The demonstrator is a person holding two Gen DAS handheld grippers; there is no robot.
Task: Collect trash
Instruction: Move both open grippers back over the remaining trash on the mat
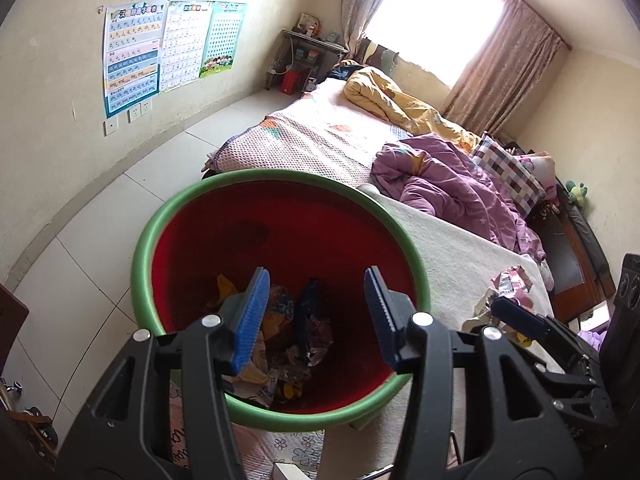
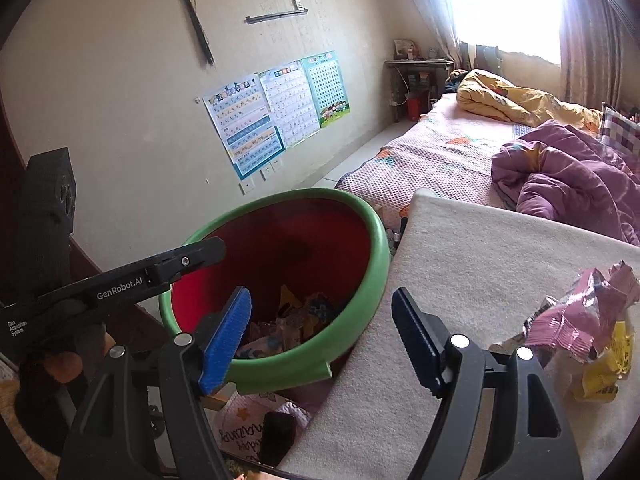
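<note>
A bedroom, seen from two handheld grippers. One round bin (image 1: 280,300), green-rimmed and red inside, fills the lower middle of the left wrist view. Several crumpled wrappers (image 1: 296,336) already lie at its bottom, so collecting looks well under way; they overlap too much to count, perhaps four or five.

The left gripper (image 1: 316,312) hangs over the bin's mouth, its blue fingers spread with nothing between them. The right gripper (image 2: 320,336), at the lower middle of the right wrist view, also stands spread and empty, straddling the bin's rim and the edge of a white cloth-covered surface (image 2: 480,256).

Still to collect, by the look of it: one pink wrapper (image 2: 580,316) and one yellow wrapper (image 2: 604,372), heaped together on that cloth at the lower right of the right wrist view.
</note>
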